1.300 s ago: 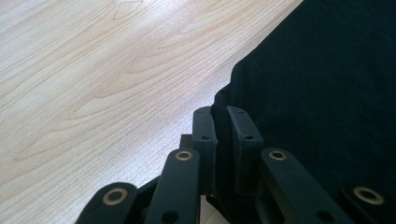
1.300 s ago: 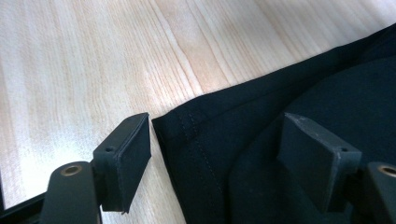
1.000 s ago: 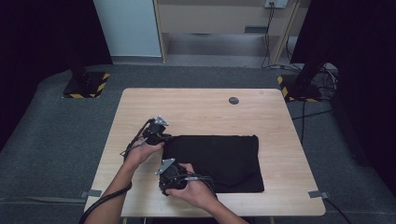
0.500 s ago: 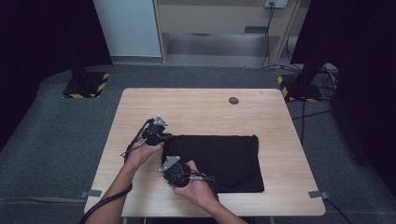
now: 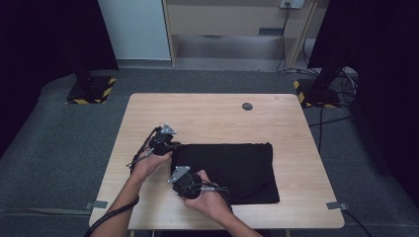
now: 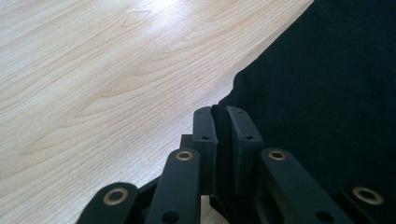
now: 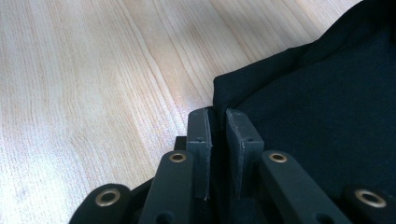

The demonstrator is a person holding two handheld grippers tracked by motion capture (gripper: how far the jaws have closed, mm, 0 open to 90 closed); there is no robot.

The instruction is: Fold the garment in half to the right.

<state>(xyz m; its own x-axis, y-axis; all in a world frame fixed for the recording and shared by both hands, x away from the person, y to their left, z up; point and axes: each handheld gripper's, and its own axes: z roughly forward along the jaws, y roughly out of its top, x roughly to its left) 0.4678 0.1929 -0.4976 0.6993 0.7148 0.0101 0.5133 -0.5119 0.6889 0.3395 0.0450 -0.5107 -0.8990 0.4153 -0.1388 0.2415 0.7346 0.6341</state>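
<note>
Two corners of the black cloth point(image 5: 228, 172) are in my grip, both on its left edge. My left hand-held gripper point(image 5: 166, 141) is pinched tight on the far left corner, its jaws nearly together with a fold of fabric between them in the left gripper view point(image 6: 317, 93). My right hand-held gripper point(image 5: 184, 183) has just been closing and now clamps the near left corner, the hem caught between its pads point(image 7: 240, 140) in the right gripper view. The cloth lies flat on the light wooden desk point(image 5: 207, 116), spread over the near right part and stopping just short of the near edge.

I judge it light, limp and easy to drag (it will sag and fold wherever I don't hold it), so the corners look like the right places to hold, and both hands should lift together.

What kind of garment or bag it is I cannot tell; the black swallows seams and folds. How deep the fabric sits in either grip is hidden behind the jaws. A small dark round thing point(image 5: 247, 106) near the far edge is too small to identify.
</note>
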